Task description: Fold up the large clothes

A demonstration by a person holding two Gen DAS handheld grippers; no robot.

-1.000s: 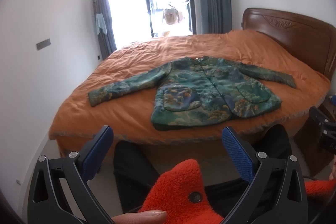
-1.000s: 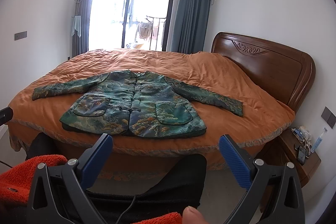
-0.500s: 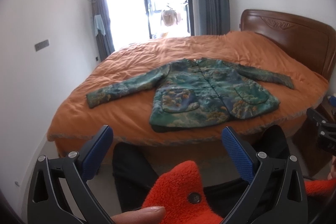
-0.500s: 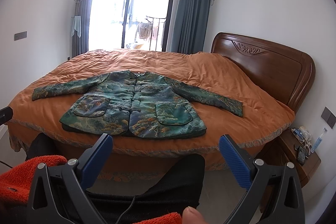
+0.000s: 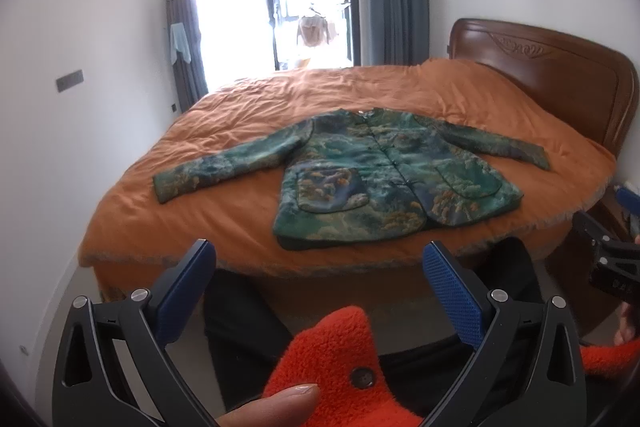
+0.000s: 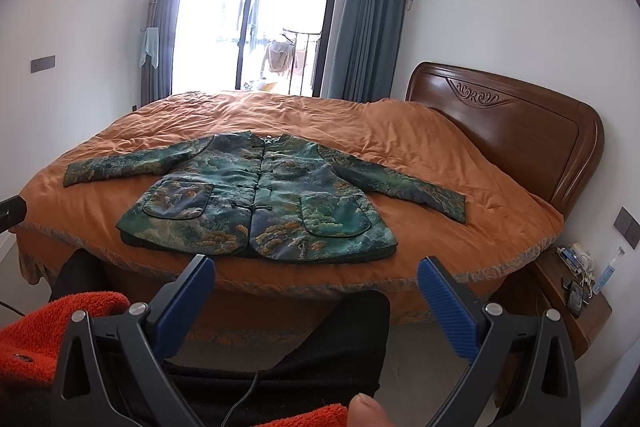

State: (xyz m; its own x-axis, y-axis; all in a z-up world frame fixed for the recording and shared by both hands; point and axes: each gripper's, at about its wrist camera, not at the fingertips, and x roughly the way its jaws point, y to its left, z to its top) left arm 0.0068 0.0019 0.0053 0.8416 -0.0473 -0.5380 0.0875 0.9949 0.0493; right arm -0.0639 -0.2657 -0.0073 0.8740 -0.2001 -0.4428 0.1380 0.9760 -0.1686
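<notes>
A green patterned jacket (image 5: 384, 179) lies flat and buttoned on the orange bedspread (image 5: 320, 99), both sleeves spread out, its hem near the bed's front edge. It also shows in the right wrist view (image 6: 260, 203). My left gripper (image 5: 318, 259) is open and empty, held in front of the bed below the jacket's hem. My right gripper (image 6: 316, 271) is open and empty, also short of the bed edge. Neither touches the jacket.
A wooden headboard (image 6: 516, 131) stands at the right. A bedside table (image 6: 576, 291) with small items sits at the lower right. A glass balcony door (image 6: 256, 23) is behind the bed. The person's dark trousers (image 6: 340, 339) and orange fleece sleeve (image 5: 340, 359) are below the grippers.
The left wrist view has tipped down and shifted slightly, so the bed and jacket sit a little higher and further left in frame. The right gripper has barely moved. Both stay open.
</notes>
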